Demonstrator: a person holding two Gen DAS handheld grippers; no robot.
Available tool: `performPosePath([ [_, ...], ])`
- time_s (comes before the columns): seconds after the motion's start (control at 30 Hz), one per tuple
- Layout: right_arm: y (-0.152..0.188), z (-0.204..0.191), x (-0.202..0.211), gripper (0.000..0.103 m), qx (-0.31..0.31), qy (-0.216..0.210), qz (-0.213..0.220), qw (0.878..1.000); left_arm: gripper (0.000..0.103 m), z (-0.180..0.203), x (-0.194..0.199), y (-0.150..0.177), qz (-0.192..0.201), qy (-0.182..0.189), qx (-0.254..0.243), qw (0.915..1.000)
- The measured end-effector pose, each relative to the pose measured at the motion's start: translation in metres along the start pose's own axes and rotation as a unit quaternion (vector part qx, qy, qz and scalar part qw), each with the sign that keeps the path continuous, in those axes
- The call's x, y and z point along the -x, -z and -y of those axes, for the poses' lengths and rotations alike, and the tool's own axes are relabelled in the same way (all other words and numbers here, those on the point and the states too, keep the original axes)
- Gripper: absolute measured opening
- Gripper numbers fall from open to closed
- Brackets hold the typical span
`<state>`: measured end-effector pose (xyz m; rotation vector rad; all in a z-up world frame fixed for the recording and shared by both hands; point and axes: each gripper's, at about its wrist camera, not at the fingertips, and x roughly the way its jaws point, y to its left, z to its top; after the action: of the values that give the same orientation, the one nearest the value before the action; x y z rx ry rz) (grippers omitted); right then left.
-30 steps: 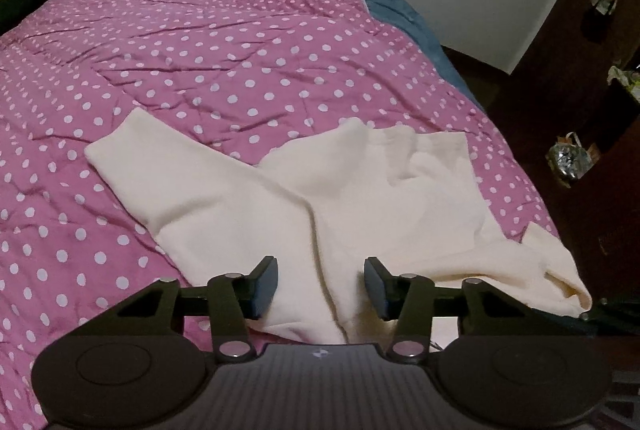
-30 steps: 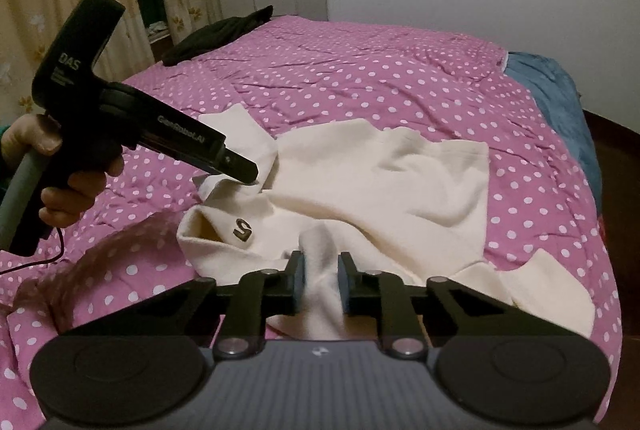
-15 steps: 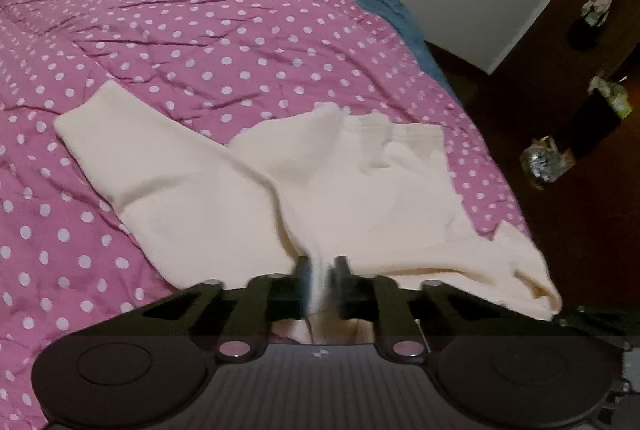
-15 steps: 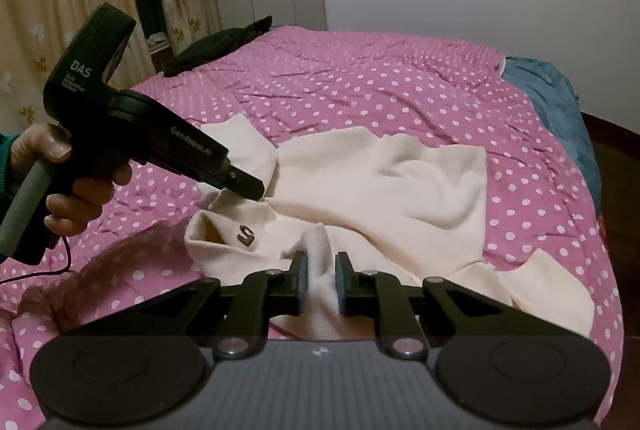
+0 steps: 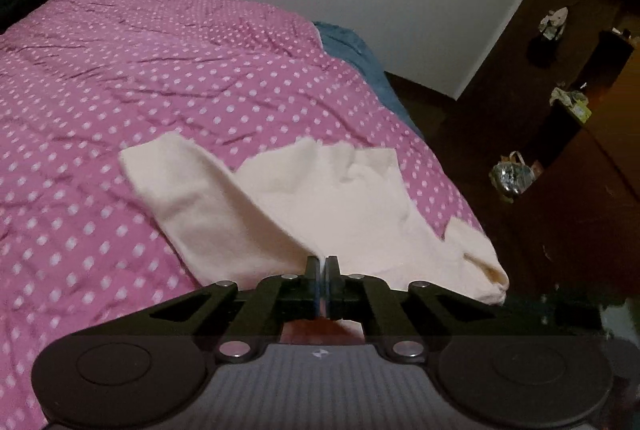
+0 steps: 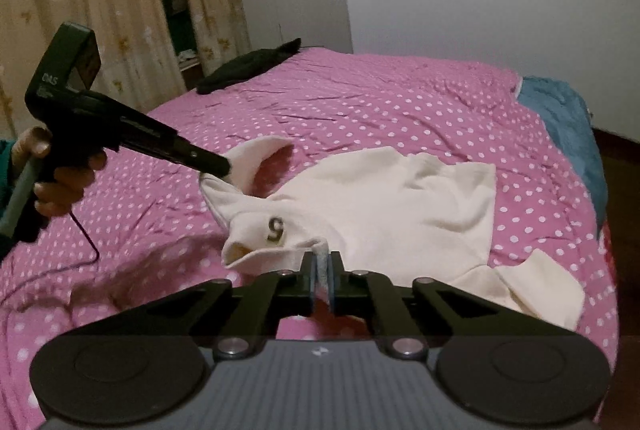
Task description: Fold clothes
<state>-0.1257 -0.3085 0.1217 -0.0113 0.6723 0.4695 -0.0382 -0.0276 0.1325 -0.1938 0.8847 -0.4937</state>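
With the left claw (image 5: 321,262) and right claw (image 6: 321,259) each clenched on an edge of the cream sweatshirt (image 6: 380,206) at mid-frame on the polka-dot bed (image 6: 360,110), lift both evenly, keeping the fabric taut.

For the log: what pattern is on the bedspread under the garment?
Pink bedspread with white polka dots; clearest in the right wrist view.

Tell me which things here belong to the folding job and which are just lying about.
Job:
cream sweater
left gripper, shut on it
right gripper, shut on it

Lying about:
black garment
blue blanket
pink dotted bedspread
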Motion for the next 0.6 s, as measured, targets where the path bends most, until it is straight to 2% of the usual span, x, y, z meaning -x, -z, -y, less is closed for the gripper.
performPosePath([
  [0.2,0.022,-0.017,0.016,0.003,0.025,-0.032,-0.04,0.998,0.002,-0.008,0.013,0.037,-0.046,-0.009,-0.013,0.9988],
  [0.33,0.032,-0.024,0.015,0.003,0.044,-0.044,-0.073,0.995,0.002,-0.011,0.015,0.046,-0.067,-0.019,-0.032,0.9971],
  [0.43,0.023,-0.022,0.02,0.006,0.042,-0.039,-0.057,0.997,0.006,-0.004,0.02,0.043,-0.052,-0.018,-0.056,0.9969],
  [0.6,0.003,-0.021,0.016,0.012,0.05,-0.02,-0.016,0.998,0.013,0.025,0.014,0.033,-0.029,0.026,-0.089,0.9953],
])
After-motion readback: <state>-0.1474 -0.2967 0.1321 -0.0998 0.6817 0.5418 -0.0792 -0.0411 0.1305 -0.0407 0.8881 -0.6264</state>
